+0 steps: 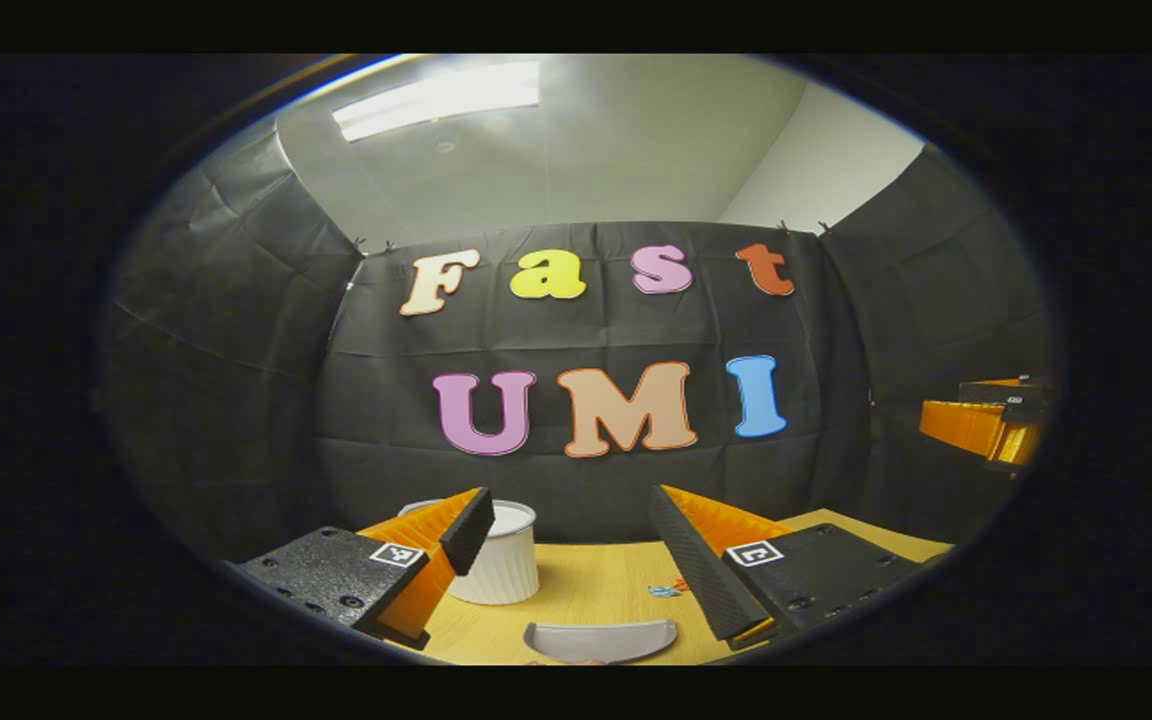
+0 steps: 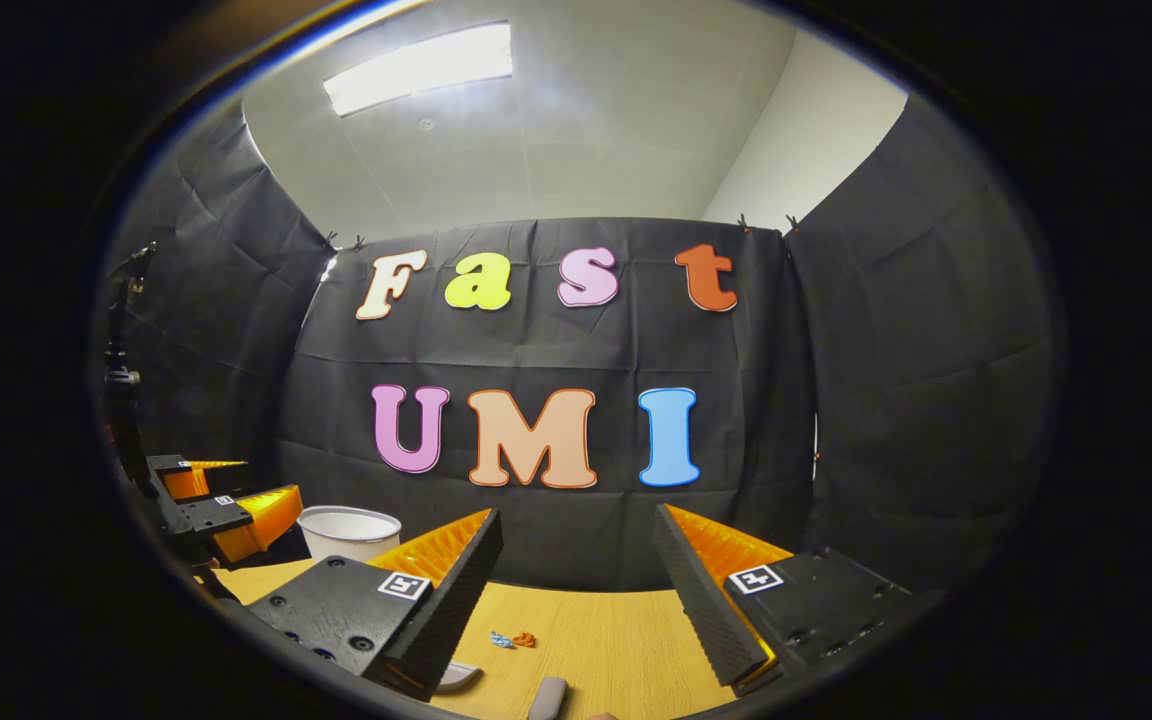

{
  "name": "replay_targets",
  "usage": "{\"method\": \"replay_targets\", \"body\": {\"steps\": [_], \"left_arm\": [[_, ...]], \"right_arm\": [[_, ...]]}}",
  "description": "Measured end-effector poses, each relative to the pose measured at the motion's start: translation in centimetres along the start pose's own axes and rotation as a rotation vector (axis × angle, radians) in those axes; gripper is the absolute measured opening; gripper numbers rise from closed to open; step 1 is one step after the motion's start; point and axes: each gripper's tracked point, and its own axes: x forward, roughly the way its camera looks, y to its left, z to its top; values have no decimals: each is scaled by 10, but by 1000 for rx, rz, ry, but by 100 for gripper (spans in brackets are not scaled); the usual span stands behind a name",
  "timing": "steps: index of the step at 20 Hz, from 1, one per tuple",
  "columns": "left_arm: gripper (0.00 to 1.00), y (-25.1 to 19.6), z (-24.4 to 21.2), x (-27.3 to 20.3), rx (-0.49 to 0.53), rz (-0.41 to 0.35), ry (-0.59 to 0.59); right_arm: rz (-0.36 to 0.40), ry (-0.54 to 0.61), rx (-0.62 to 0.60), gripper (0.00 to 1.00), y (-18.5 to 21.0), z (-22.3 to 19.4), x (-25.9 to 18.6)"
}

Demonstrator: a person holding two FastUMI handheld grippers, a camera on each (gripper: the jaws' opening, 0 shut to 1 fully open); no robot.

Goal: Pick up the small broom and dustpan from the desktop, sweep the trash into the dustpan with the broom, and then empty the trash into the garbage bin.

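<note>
Both claws hang above the table (image 1: 596,585) with jaws spread wide and nothing between them: left claw (image 1: 576,545), right claw (image 2: 576,570). The dustpan (image 1: 601,640) lies just below and ahead of my left claw, the white garbage bin (image 1: 508,565) stands beyond it to the left, the small bits of trash (image 2: 513,638) sit mid-table, and a grey handle end (image 2: 548,697), which I take for the broom, lies under my right claw. My plan: lower each claw straight down, square the jaws across each handle before closing, and keep clear of the trash so it does not scatter.
</note>
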Motion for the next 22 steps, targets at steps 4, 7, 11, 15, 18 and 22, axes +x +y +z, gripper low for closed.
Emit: {"method": "replay_targets", "body": {"steps": [4, 7, 11, 15, 18, 22], "left_arm": [[92, -5, -2, 1, 6, -4, 7], [93, -7, 0, 2, 13, -4, 2], [93, -8, -1, 2, 16, -7, 2], [93, -7, -6, 3, 14, -7, 14], [93, -5, -11, 4, 11, -7, 27], [94, -5, -25, 8, 8, -10, 58]], "right_arm": [[3, 14, 5, 92, -1, -1, -1], [9, 16, 9, 92, 1, 1, 1], [9, 20, 12, 92, 1, 3, 2], [13, 32, 8, 92, 5, 1, -1], [20, 49, 8, 92, 11, -4, 3], [28, 87, 10, 92, 15, -19, 7]]}}
